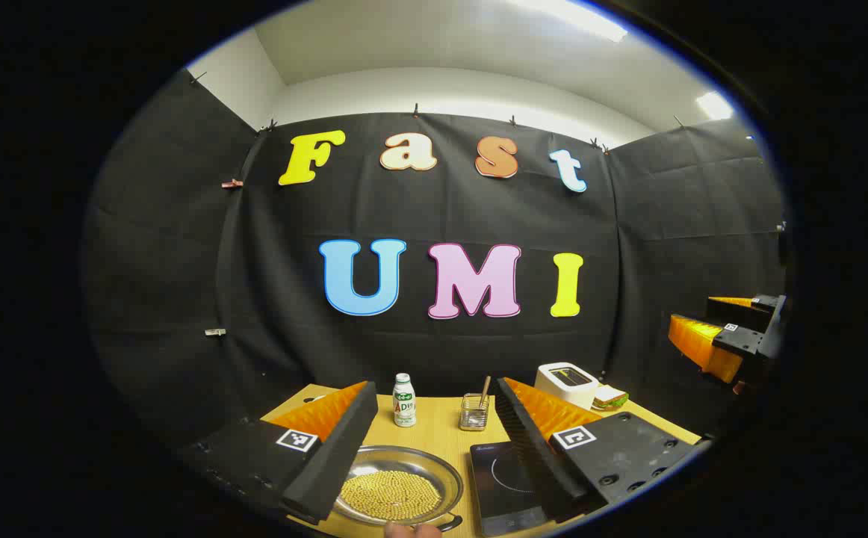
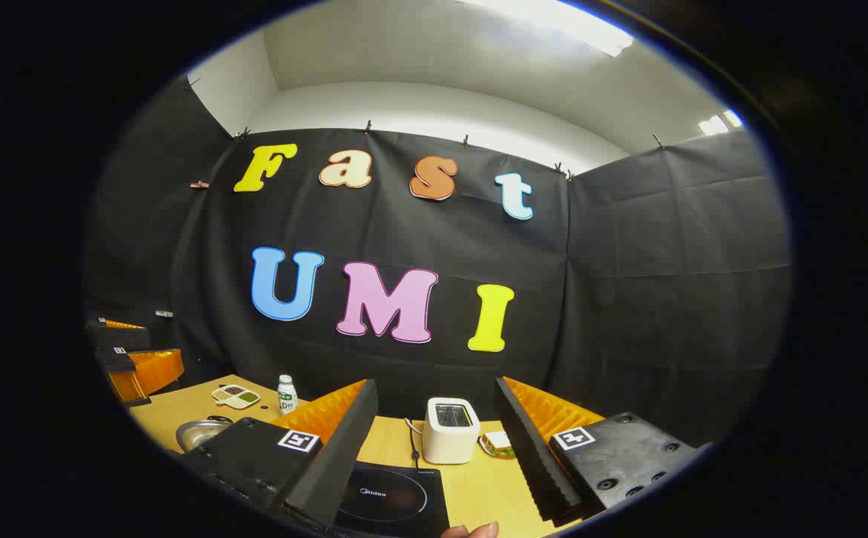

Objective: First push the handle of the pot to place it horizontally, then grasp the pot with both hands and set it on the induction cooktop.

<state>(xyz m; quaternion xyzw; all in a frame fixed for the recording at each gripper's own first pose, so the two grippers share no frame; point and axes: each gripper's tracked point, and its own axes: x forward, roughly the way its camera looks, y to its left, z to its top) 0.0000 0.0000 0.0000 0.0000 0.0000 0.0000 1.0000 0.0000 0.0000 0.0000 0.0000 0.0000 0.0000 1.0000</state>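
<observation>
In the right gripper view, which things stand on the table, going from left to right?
Divided dish → metal pot → small white bottle → induction cooktop → white toaster → sandwich.

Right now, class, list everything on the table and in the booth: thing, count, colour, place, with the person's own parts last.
pot: one, silver, filled with yellow beans, left of the cooktop
induction cooktop: one, black, near table edge
toaster: one, white, behind the cooktop
sandwich: one, right of the toaster
bottle: one, white, back of the table
wire holder: one, metal, beside the bottle
divided dish: one, pale, far left
table: one, wooden
left gripper: one, open, above the pot
right gripper: one, open, above the cooktop
</observation>
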